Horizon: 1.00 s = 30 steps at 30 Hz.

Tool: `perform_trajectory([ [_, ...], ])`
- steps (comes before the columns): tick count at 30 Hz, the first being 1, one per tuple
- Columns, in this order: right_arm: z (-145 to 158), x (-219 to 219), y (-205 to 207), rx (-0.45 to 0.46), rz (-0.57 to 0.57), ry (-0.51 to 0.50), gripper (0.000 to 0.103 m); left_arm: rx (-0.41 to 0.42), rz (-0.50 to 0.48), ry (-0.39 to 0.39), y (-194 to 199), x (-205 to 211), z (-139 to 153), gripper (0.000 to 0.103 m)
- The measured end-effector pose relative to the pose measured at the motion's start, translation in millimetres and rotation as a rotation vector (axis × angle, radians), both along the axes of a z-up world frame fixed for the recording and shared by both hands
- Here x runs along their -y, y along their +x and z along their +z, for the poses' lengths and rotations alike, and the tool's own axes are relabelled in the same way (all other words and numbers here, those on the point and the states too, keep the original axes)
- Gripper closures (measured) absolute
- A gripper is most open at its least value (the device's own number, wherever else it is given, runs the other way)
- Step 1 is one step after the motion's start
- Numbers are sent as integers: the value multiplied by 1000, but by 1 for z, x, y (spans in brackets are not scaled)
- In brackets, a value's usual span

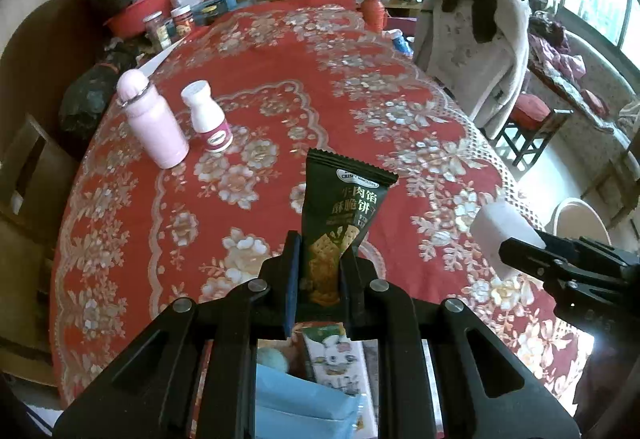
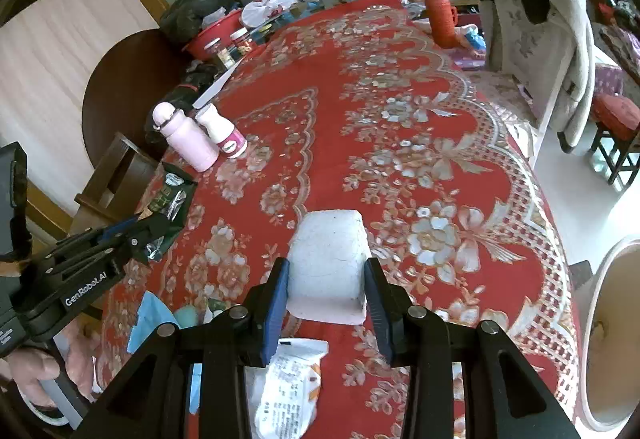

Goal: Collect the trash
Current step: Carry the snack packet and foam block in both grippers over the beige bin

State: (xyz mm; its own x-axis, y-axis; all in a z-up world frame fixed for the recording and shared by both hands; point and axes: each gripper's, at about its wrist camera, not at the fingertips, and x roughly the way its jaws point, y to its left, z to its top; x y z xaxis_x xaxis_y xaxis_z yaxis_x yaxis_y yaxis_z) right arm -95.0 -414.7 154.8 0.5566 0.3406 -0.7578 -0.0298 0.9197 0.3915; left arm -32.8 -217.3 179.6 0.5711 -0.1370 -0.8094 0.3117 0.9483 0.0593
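Biscuit wrapper (image 1: 344,215): one dark green packet with a serrated top edge, white Chinese lettering and a cracker picture; it is held upright above the red floral tablecloth (image 1: 280,79); its lower end is pinched.
Left gripper (image 1: 318,271): closed narrowly on the biscuit wrapper; its black fingers are pressed against both sides.
White block (image 2: 326,263): one pale, faintly cracked, foam-like piece; it is raised over the table's near edge.
Right gripper (image 2: 326,299): clamped on the white block, blue pads set against its two sides.
Litter below: a blue wrapper (image 1: 304,399), a rabbit-printed packet (image 1: 336,359) and a white printed packet (image 2: 288,383) are seen; three counted.
Bottles: one pink flask (image 1: 154,119); one white bottle (image 1: 208,117), standing just beside it.
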Motion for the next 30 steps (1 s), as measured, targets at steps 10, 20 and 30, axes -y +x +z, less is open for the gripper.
perform_trajectory([
  [10,-1,34,-23,-1,-40,7,67,7,-50,1,-25,38,4,88],
  [20,-3,84,-62,-5,-104,17,67,-3,-123,-5,-60,94,4,88],
  [30,-9,152,-123,-33,-182,-3,67,-39,-219,-44,-107,172,-3,88],
])
